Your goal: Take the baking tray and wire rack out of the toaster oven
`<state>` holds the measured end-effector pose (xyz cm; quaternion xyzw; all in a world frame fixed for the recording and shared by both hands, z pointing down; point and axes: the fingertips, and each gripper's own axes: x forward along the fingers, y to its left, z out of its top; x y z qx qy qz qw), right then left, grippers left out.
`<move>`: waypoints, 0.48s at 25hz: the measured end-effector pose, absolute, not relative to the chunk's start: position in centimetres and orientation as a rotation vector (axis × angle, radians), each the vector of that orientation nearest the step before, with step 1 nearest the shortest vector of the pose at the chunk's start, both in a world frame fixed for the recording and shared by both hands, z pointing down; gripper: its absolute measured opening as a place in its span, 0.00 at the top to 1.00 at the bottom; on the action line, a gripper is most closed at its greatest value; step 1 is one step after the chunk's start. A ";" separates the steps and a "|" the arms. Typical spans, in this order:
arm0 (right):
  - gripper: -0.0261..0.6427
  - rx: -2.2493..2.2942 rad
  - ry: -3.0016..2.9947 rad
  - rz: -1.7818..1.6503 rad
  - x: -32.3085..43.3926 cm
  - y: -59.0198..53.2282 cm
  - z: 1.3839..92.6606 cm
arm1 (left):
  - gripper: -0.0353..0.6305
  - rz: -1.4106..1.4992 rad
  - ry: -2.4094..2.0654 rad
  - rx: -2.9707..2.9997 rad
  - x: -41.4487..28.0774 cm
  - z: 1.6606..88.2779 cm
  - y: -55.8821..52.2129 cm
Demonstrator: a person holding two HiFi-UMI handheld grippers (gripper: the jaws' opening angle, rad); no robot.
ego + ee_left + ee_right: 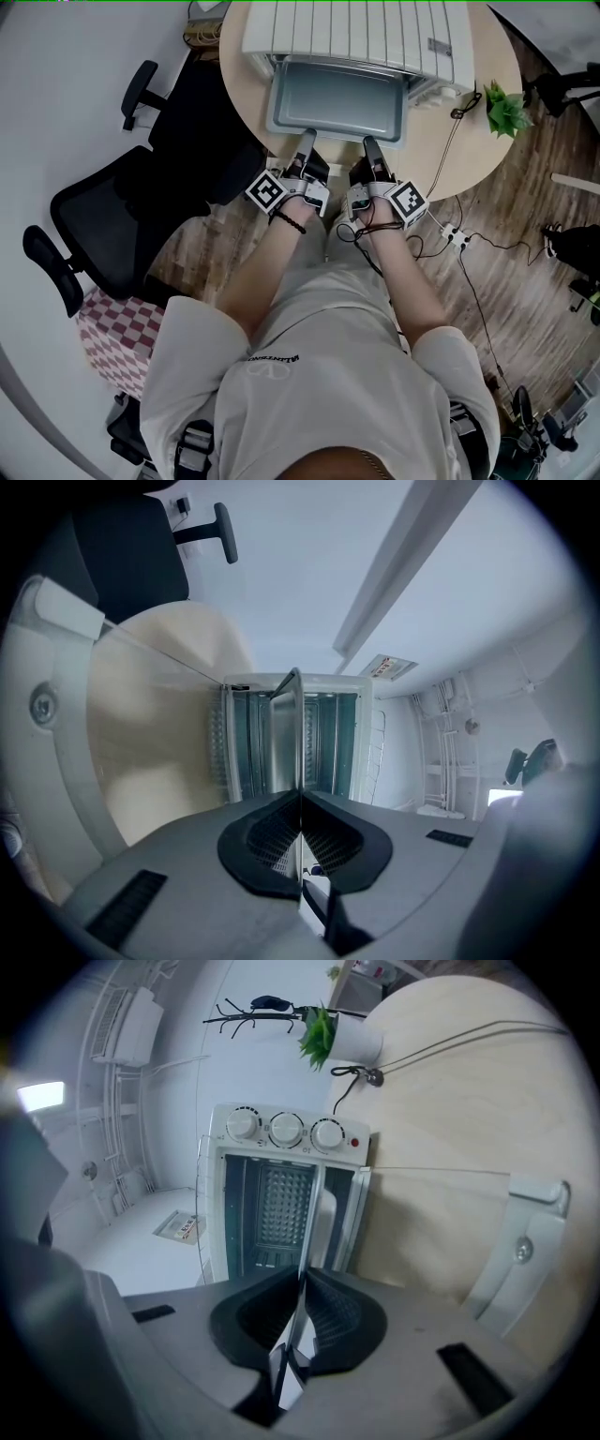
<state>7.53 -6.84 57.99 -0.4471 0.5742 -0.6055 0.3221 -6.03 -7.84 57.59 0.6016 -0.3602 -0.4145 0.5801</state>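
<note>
The grey rectangular metal baking tray [335,98] sits in the upper middle of the head view, level and drawn partly out of the mouth of the oven, with its near rim pointing down the frame toward the person. The left gripper [306,137] is clamped shut on that near rim left of its middle, and the right gripper [370,142] is clamped on the same rim just to the right. The two lie side by side and near each other.

In the left gripper view the ribbed black pads [267,836] meet on the thin edge of the tray, which runs straight up the centre of the frame. In the right gripper view the pads [337,1316] likewise pinch the tray's edge, seen as a narrow pale blade.

Beyond the tray is the white box-shaped toaster oven [356,33] with a ribbed top. Three round knobs [286,1132] show on its front, and its cavity is dark and open.

The oven stands on a round pale wooden table [492,61]. A small green potted plant [506,108] stands at the table's right edge, and a thin cable trails down from beside it.

At the left of the head view stands a black office chair [141,206]. A red-and-white checked cushion [117,333] lies below it, toward the lower left. A white power strip [453,234] lies on the brown wooden floor [525,206] at the right.
</note>
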 end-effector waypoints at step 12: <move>0.93 -1.166 1.535 -1.590 6.9 -4.6 56.3 | 0.94 -0.933 -0.810 1.437 -6.6 56.3 -6.0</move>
